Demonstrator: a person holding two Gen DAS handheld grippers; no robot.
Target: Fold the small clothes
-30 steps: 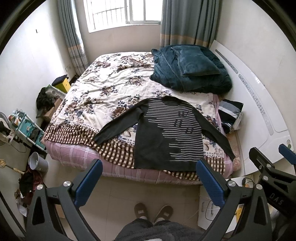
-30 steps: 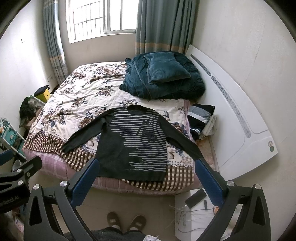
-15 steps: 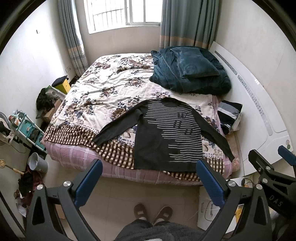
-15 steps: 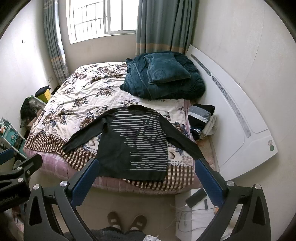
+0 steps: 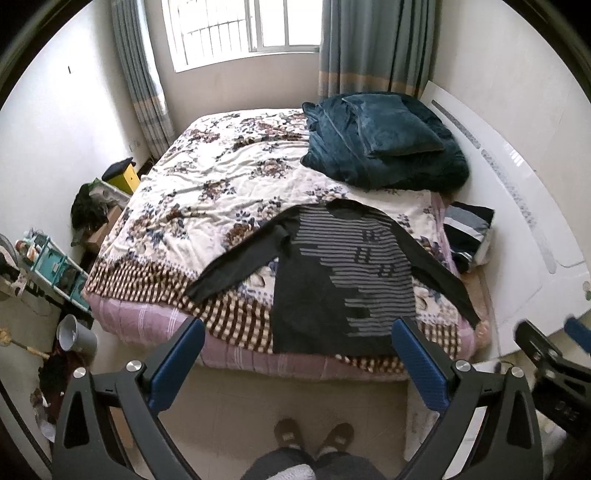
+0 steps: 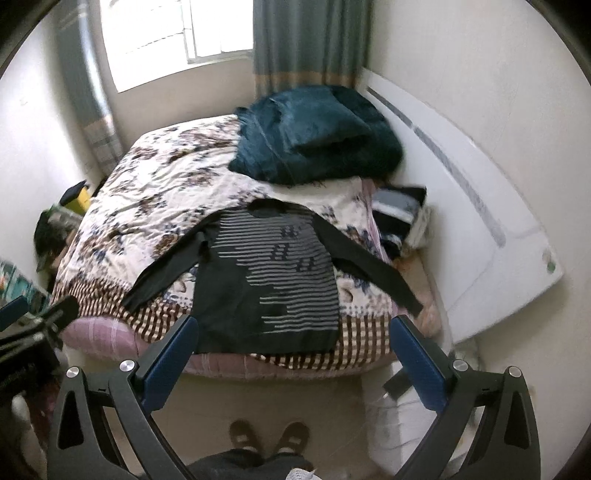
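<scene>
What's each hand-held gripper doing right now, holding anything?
Left hand-held gripper: open, empty, above the floor short of the sweater.
Right hand-held gripper: open, empty, also short of it.

Bright daylight comes from the window. The right picture is blurry. Edges bend and go dark.

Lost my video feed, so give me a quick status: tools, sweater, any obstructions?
Left tool open, empty. Right tool open, empty. Striped sweater flat on bed, sleeves spread, unfolded. Nothing on it.
</scene>
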